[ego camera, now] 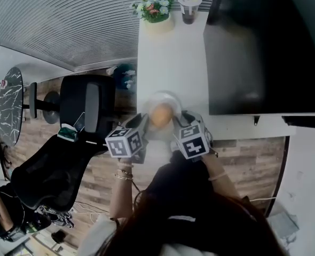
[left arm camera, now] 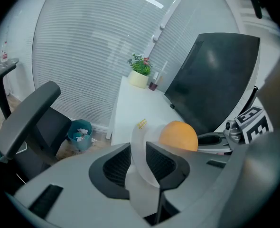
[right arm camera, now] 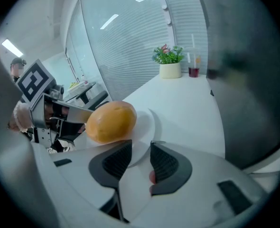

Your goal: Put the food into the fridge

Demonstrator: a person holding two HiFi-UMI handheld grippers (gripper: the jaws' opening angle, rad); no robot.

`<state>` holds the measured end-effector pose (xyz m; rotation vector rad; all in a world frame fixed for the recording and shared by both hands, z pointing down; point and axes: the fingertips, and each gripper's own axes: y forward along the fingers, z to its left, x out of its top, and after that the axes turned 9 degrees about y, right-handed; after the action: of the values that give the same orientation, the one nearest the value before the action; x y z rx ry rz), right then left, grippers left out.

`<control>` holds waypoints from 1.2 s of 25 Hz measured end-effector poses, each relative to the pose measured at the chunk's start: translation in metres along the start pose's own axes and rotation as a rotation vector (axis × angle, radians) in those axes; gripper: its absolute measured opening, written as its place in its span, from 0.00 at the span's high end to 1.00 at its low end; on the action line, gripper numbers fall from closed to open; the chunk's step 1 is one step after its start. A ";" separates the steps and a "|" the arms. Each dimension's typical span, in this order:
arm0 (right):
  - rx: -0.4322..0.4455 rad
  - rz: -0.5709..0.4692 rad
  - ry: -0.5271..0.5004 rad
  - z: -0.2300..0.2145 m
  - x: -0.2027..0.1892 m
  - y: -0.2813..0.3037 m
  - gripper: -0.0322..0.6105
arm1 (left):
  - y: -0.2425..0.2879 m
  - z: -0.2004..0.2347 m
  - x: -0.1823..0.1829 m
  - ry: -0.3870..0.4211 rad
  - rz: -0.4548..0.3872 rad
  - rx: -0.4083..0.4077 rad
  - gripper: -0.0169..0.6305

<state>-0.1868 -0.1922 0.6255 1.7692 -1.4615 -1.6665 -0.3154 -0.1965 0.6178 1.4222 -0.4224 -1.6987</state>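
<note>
A white plate (ego camera: 167, 101) with a round orange piece of food (ego camera: 160, 116) sits at the near edge of the white table (ego camera: 171, 57). My left gripper (ego camera: 141, 128) stands at its left side; the plate's rim (left arm camera: 139, 152) fills the gap between the pads and they press on it. My right gripper (ego camera: 180, 126) stands at the plate's right side with the plate rim (right arm camera: 147, 127) between its jaws; whether these pads press on it is unclear. The food (left arm camera: 178, 136) (right arm camera: 111, 122) lies loose on the plate. A black fridge (ego camera: 264, 47) stands shut to the right.
A potted plant (ego camera: 155, 8) and a drink cup (ego camera: 189, 4) stand at the table's far end. A black office chair (ego camera: 88, 108) is left of the table, with a teal bin (left arm camera: 79, 133) near the blinds. Wooden floor lies below.
</note>
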 end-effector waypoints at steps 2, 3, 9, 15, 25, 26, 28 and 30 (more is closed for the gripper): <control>-0.001 -0.018 -0.001 0.001 0.002 -0.003 0.76 | -0.002 -0.001 -0.001 0.002 -0.005 0.001 0.82; -0.001 -0.028 0.000 0.001 0.003 -0.005 0.76 | -0.003 -0.002 -0.001 0.001 -0.008 0.001 0.82; -0.007 -0.077 0.008 0.007 0.006 -0.020 0.76 | -0.018 -0.009 -0.002 -0.002 -0.041 -0.004 0.84; -0.030 -0.121 0.025 0.014 0.004 -0.038 0.76 | -0.036 -0.020 -0.003 0.019 -0.059 -0.010 0.84; -0.067 -0.189 0.054 0.038 0.000 -0.070 0.76 | -0.074 -0.029 -0.005 0.049 -0.093 -0.022 0.84; -0.071 -0.196 0.058 0.041 -0.001 -0.073 0.76 | -0.079 -0.030 -0.005 0.053 -0.095 -0.025 0.83; -0.078 -0.212 0.066 0.047 -0.003 -0.080 0.76 | -0.088 -0.033 -0.008 0.056 -0.100 -0.031 0.83; -0.087 -0.228 0.070 0.050 -0.005 -0.085 0.77 | -0.095 -0.036 -0.009 0.058 -0.106 -0.037 0.83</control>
<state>-0.1910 -0.1308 0.5479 1.9855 -1.1769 -1.7261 -0.3199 -0.1252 0.5447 1.4853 -0.2865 -1.7358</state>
